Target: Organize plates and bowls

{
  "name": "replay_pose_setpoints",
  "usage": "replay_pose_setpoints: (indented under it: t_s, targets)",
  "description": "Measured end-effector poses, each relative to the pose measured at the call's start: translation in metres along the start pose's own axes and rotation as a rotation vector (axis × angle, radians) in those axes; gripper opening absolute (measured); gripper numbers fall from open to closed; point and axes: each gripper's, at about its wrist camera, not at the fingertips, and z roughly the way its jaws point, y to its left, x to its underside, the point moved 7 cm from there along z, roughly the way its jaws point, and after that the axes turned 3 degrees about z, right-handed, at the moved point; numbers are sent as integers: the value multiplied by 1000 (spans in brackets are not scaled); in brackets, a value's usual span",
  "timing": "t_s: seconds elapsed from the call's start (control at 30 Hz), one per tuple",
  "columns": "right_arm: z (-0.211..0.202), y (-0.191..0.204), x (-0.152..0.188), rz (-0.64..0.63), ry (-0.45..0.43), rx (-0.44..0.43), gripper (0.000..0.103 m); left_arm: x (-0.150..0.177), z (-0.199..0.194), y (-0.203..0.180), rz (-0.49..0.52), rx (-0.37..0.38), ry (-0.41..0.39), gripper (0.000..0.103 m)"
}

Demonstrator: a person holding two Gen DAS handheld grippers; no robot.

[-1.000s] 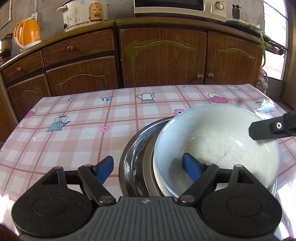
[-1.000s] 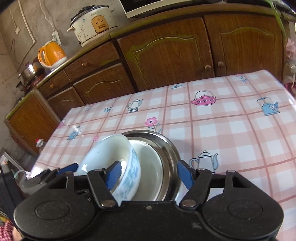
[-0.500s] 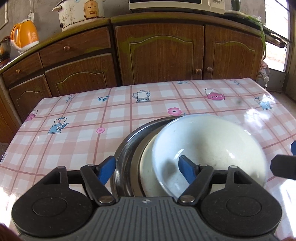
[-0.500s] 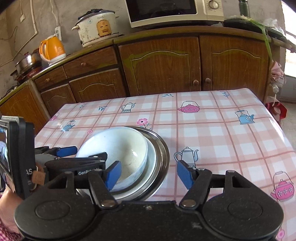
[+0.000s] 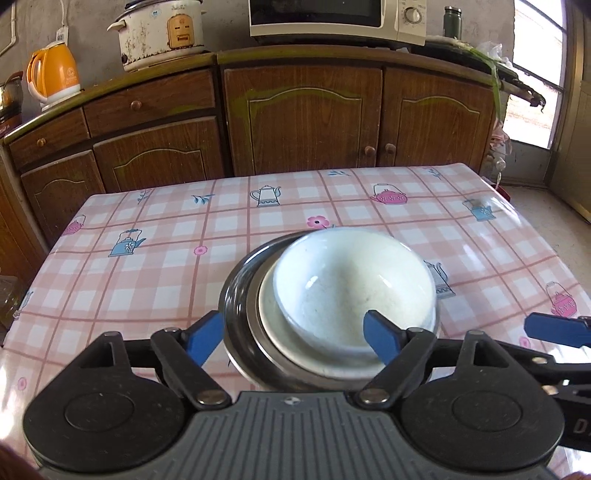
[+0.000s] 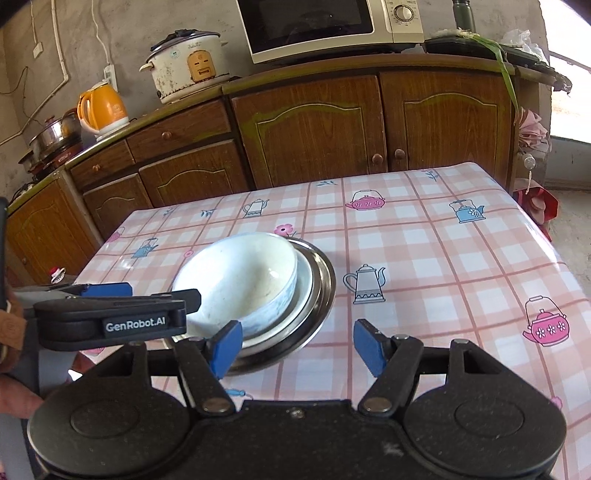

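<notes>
Scene: a kitchen worktop [image 5: 147,266] covered in a pink checked cloth printed with teapots, wooden cabinets [image 5: 303,122] behind it.
Bowl: a white bowl [image 5: 354,288] sits tilted inside a white plate [image 5: 269,317], which rests in a steel dish [image 5: 236,295]; the stack stands near the front middle of the worktop.
Left gripper [image 5: 295,338]: blue fingers [image 5: 203,338] spread wide, holding nothing, one on each side of the near edge of the stack; whether they touch it cannot be told.
Right gripper [image 6: 297,343]: fingers [image 6: 369,347] wide apart and empty, just in front of the dish's near right rim.
Counter: an orange kettle [image 6: 103,107], a rice cooker [image 6: 184,66] and a microwave [image 6: 325,22] along the back.
</notes>
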Motion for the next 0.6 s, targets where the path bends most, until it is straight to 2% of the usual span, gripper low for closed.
replay_pose_setpoints:
  t_s: [0.1, 0.23, 0.37, 0.6]
  targets:
    - [-10, 4, 8, -2, 2, -3, 80, 6, -13, -2, -11, 2, 4, 91]
    - [-23, 9, 15, -11, 3, 4, 80, 16, -30, -3, -17, -11, 16, 92]
    - [-38, 10, 22, -5, 0, 10, 80, 26, -44, -1, -45, -28, 30, 101]
    - [-58, 17, 36, -27, 5, 21, 80, 43, -68, 1, -48, -62, 41, 101]
